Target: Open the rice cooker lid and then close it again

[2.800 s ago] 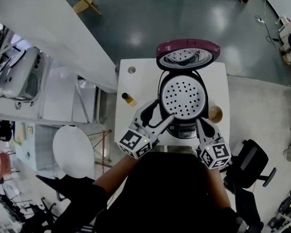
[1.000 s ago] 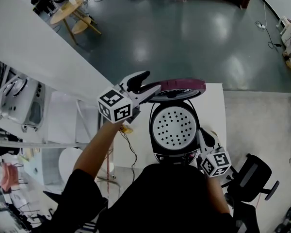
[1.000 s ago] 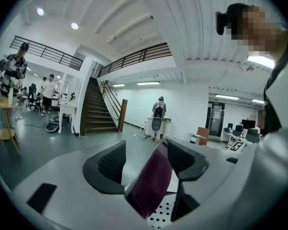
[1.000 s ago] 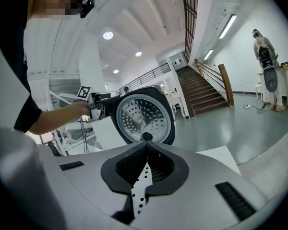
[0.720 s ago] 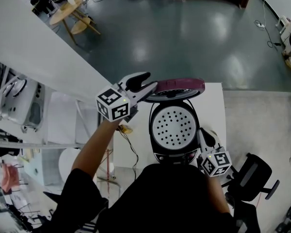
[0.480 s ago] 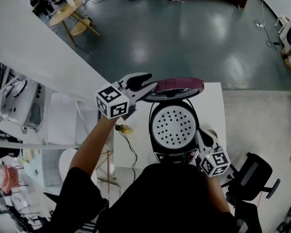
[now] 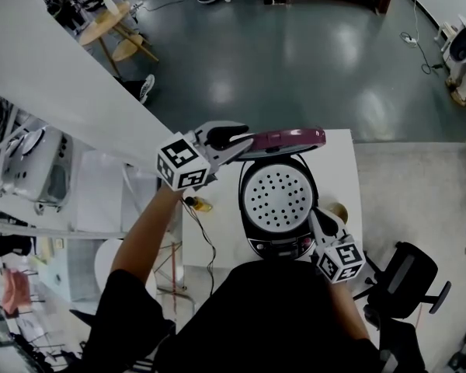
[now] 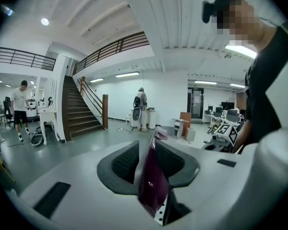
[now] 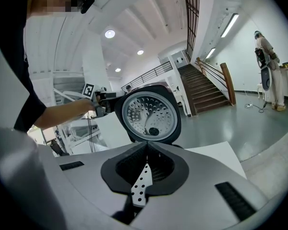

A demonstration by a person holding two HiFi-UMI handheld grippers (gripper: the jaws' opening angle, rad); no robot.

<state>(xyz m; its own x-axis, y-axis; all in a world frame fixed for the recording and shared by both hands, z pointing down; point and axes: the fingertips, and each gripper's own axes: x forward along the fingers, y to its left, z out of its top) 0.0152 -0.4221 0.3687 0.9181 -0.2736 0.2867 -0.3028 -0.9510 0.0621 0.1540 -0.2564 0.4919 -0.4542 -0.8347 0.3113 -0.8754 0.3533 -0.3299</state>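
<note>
- Head view taken as reference: step judged to be the start of the closing swing, with the lid [image 7: 283, 138] raised at the far side of the rice cooker [image 7: 279, 247].
- Keep the pinch on the lid's left rim firm, and carry it along the hinge arc, toward the near side and down, never straight down.
- Slow the swing near the bottom, then press until latched, with the front edge seated on the body all round.
- Free and withdraw the right gripper [image 7: 320, 222] from the cooker's mouth before lowering; judged a likely trap point at the near right.
- Guard against the body sliding on the table [image 7: 349, 162] under the push.
- State of left gripper [image 7: 237, 140]: jaws just been closing, now pinching the maroon lid rim between the pads, reaching in from the left at the lid's left edge.
- State of right gripper: jaws pressed together, with a thin white edge of the perforated tray [image 7: 278, 196] in the slit between the pads; judged a grip on that tray at the cooker's near right.
- Lid well apart from the right gripper, standing upright far beyond it, underside facing the near side.
</note>
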